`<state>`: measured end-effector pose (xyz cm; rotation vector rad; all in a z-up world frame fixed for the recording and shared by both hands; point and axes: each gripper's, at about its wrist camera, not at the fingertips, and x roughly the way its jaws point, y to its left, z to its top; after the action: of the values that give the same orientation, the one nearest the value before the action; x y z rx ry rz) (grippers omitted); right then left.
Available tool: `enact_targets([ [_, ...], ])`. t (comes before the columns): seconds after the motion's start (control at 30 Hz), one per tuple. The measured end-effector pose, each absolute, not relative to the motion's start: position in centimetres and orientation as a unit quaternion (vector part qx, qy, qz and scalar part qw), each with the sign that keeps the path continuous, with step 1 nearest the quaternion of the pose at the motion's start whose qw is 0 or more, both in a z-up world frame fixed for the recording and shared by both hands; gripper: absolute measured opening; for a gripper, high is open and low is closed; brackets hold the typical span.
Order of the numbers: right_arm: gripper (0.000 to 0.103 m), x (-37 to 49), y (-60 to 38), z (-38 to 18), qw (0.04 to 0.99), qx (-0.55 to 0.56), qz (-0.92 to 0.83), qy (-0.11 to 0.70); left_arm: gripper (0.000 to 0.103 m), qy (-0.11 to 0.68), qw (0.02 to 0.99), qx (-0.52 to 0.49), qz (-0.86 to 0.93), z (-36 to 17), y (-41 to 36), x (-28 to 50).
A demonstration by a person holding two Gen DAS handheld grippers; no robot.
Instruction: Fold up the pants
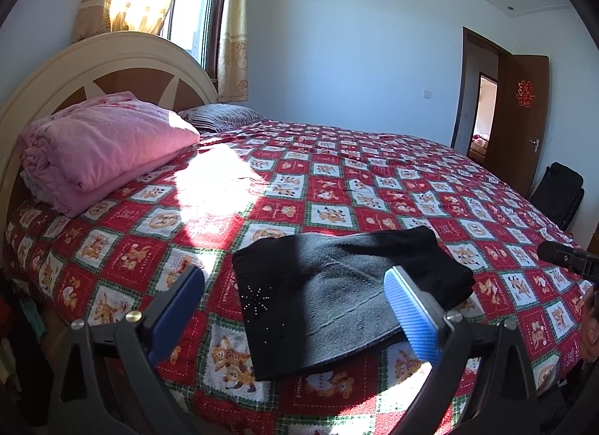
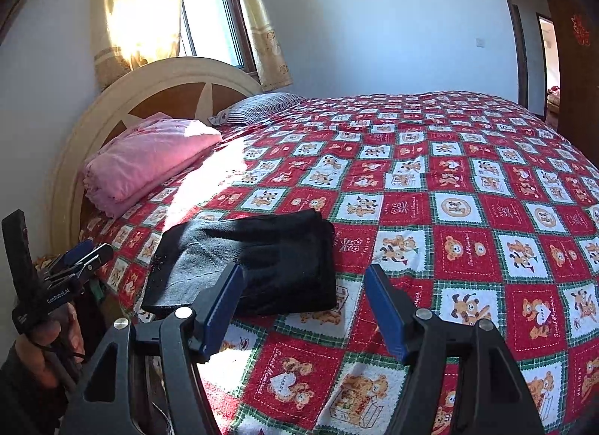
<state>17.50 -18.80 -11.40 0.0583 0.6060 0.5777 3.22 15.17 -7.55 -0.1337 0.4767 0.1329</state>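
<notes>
We note a bed covered by a red, white and green patchwork spread printed with bears. At its head stands a cream and brown arched headboard, and against it lie a folded pink blanket and a striped pillow. Behind the headboard a window with yellow curtains throws a bright patch of sun across the spread. On the far wall a brown door stands open, with a dark bag on the floor beside it. Nothing lies on the spread between the tools and the garment. The pants rest near the bed's near edge, folded into a compact, roughly rectangular stack: black cloth with a grey inner face turned up across the middle, and a small star of beads near one corner. The left tool hangs just over the stack with its blue pads spread wide, one to each side, gripping nothing. The right tool is likewise released, jaws parted, with the stack's edge behind its left pad and bare spread between the pads. In the right wrist view a hand holds the left tool's handle.
</notes>
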Motion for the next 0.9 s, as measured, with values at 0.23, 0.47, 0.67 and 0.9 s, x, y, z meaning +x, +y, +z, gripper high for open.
enact_targets([
  [0.23, 0.068, 17.5, -18.84, -11.52, 0.912, 0.032, 0.282, 0.297, 0.099, 0.235, 0.967, -0.068, 0.067, -7.57, 15.29, 3.15],
  [0.47, 0.068, 17.27, -18.64, -11.43, 0.913, 0.029, 0.283, 0.294, 0.099, 0.233, 0.968, -0.067, 0.069, -7.54, 15.26, 3.05],
  [0.67, 0.068, 17.15, -18.56, -11.34, 0.912, 0.029, 0.285, 0.292, 0.099, 0.232, 0.968, -0.067, 0.071, -7.53, 15.29, 3.03],
  [0.9, 0.069, 17.09, -18.46, -11.34, 0.912, 0.027, 0.286, 0.293, 0.102, 0.233, 0.968, -0.066, 0.069, -7.53, 15.25, 3.02],
])
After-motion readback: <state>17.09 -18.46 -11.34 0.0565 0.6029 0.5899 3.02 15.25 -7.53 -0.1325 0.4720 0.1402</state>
